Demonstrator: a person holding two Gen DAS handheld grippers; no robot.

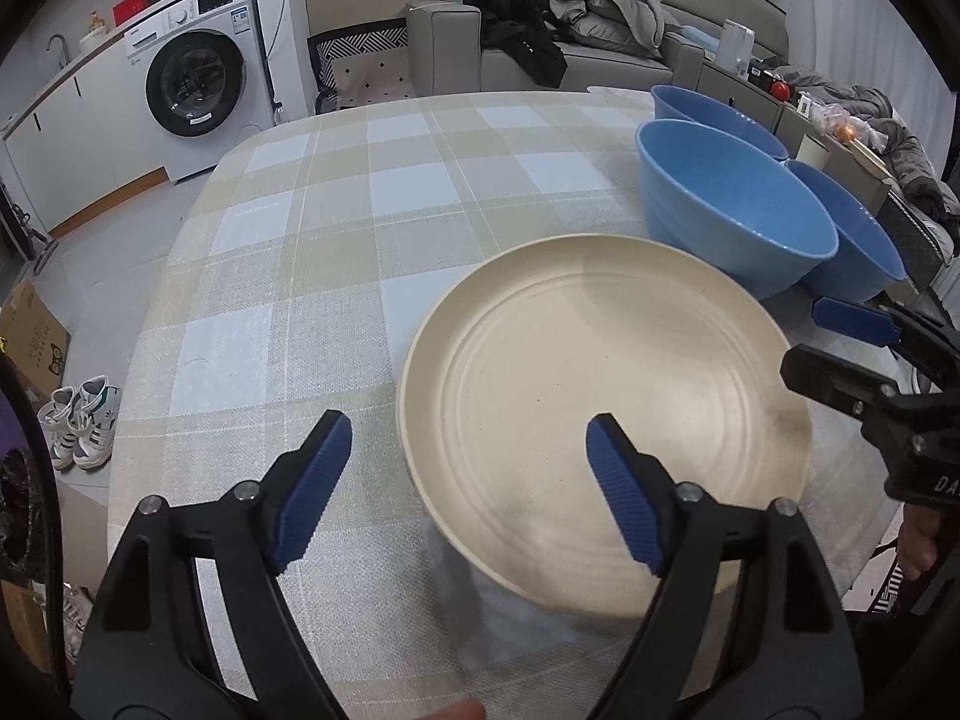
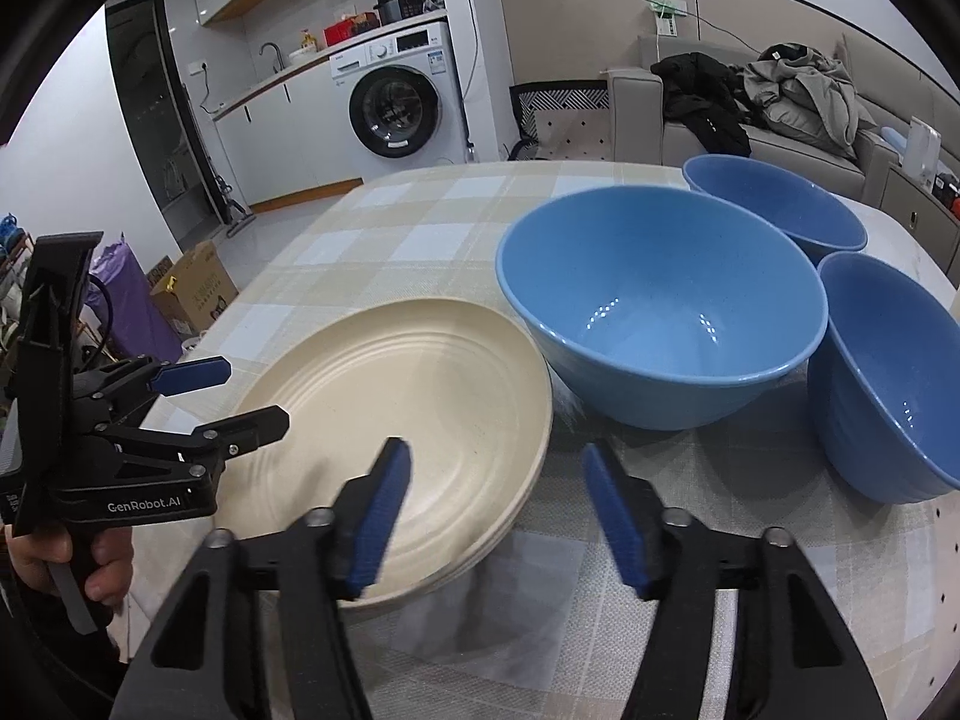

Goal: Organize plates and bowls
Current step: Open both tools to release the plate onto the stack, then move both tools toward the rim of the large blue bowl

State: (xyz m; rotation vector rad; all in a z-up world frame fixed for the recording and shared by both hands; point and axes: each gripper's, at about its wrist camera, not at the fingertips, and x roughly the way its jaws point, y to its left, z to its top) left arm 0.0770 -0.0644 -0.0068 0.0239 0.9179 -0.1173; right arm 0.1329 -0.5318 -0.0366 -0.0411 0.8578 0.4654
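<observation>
A stack of cream plates (image 1: 600, 396) lies on the checked tablecloth (image 1: 336, 240); it also shows in the right wrist view (image 2: 420, 420). Three blue bowls stand behind it: a large one (image 2: 660, 312), one at the back (image 2: 774, 204) and one at the right (image 2: 900, 384). My left gripper (image 1: 468, 486) is open and empty, straddling the stack's left rim; it also shows in the right wrist view (image 2: 240, 396). My right gripper (image 2: 498, 510) is open and empty, astride the stack's right rim; it also shows in the left wrist view (image 1: 840, 348).
The table's left and far edges drop to the floor. A washing machine (image 1: 192, 78), a sofa with clothes (image 1: 600, 18), a cardboard box (image 2: 192, 288) and shoes (image 1: 78, 420) are around the table.
</observation>
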